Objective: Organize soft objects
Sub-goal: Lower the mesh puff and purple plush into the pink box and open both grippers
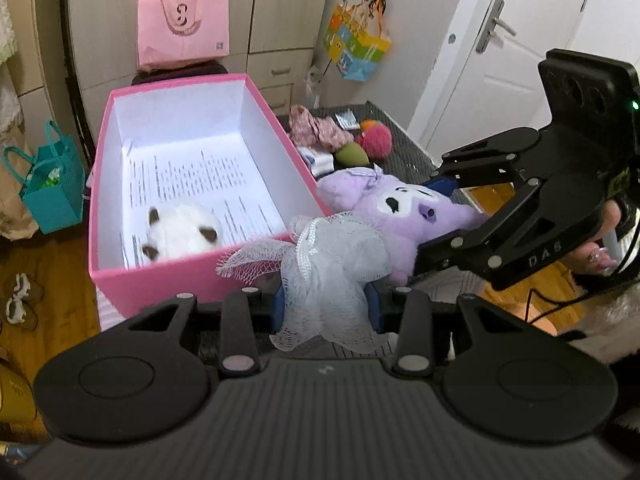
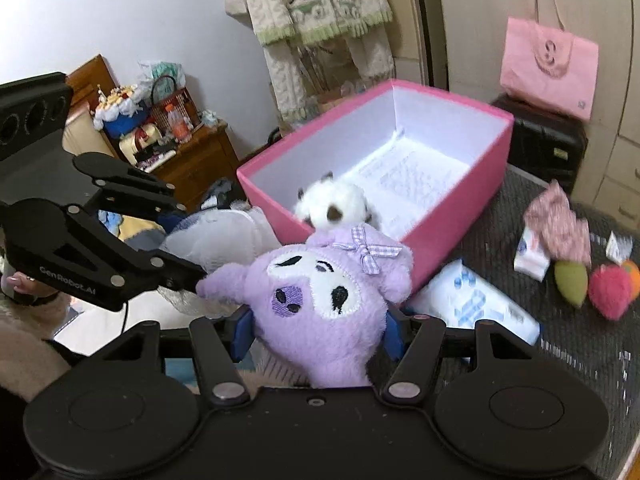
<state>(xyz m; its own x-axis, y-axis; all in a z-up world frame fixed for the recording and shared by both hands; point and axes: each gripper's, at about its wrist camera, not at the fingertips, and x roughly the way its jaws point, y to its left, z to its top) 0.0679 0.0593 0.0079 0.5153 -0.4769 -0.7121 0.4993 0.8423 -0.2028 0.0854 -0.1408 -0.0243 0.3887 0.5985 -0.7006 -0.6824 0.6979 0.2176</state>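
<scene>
My left gripper is shut on a white mesh bath sponge, held just in front of the near wall of the pink box. My right gripper is shut on a purple plush toy with a checked bow, raised beside the box's near corner. In the left wrist view the right gripper comes in from the right, clamped on the same purple plush. A white plush with brown ears lies inside the box on printed paper. The left gripper also shows at the left of the right wrist view.
On the dark table right of the box lie a pink floral cloth, a green pear-shaped toy, a pink fuzzy ball, small white packets and a blue-and-white pack. A pink bag hangs behind; a teal bag stands on the floor.
</scene>
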